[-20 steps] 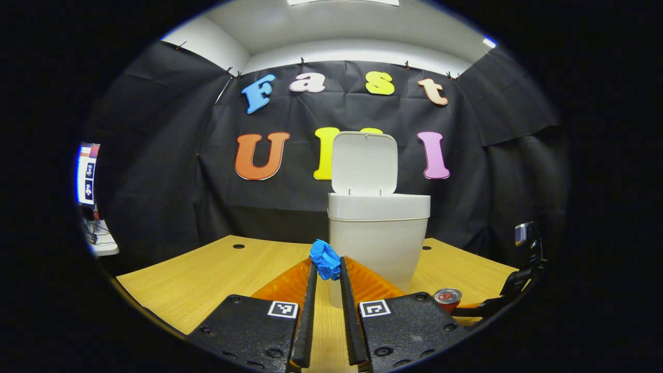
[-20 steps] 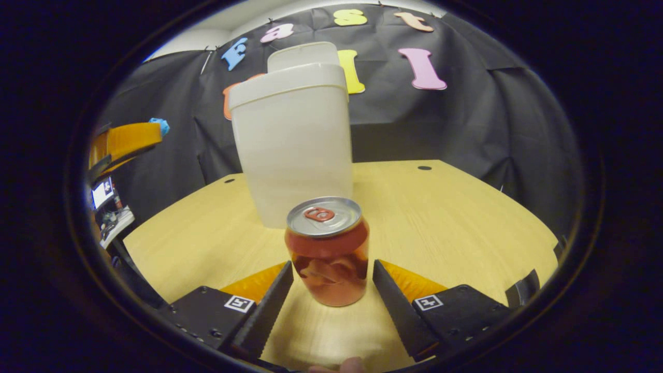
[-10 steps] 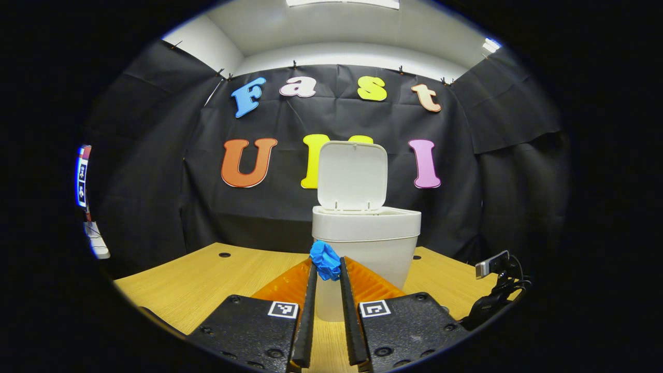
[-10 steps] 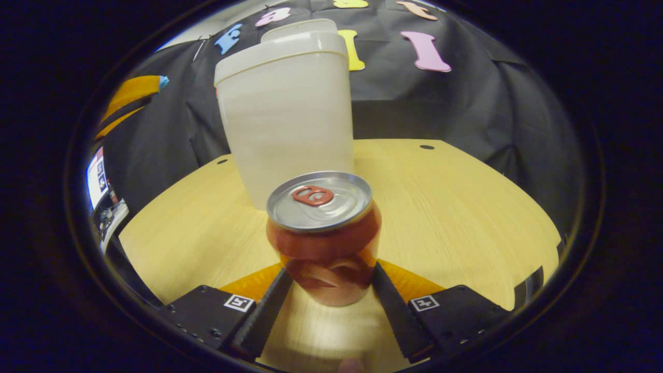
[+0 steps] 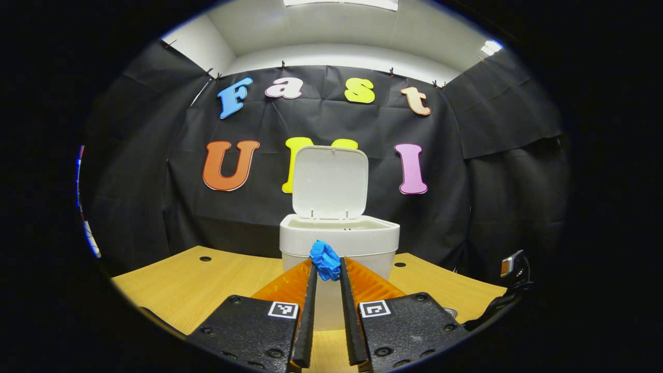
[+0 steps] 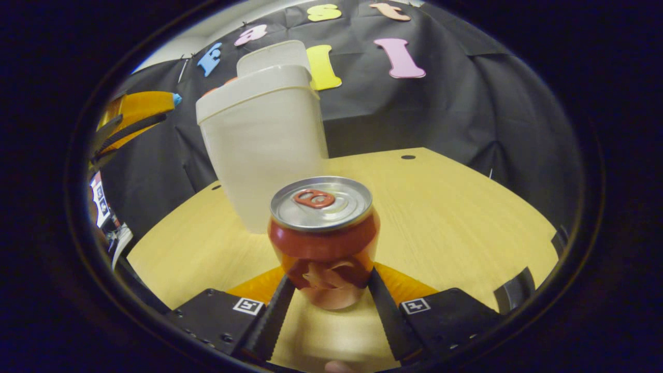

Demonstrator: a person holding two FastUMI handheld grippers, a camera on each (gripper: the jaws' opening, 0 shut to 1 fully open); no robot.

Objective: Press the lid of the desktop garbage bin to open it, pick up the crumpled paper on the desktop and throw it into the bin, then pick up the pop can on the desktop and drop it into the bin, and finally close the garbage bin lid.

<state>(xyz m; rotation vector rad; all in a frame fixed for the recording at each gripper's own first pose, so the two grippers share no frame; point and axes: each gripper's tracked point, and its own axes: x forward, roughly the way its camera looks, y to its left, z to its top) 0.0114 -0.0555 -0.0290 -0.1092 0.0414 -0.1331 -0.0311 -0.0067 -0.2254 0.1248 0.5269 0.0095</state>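
The right hand-held gripper [image 6: 328,290] has closed its fingers onto the dented can [image 6: 323,238], upright on the worktop [image 6: 456,207]; thin-walled, it is best pinched low. The left hand-held gripper [image 5: 326,269] clamps soft paper [image 5: 325,259] just short of the open bin [image 5: 339,235].

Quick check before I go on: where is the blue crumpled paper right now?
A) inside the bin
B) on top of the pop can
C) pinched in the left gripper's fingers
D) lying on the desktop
C: in the left gripper view the blue crumpled paper sits pinched at the tips of the left gripper, in front of the open garbage bin.
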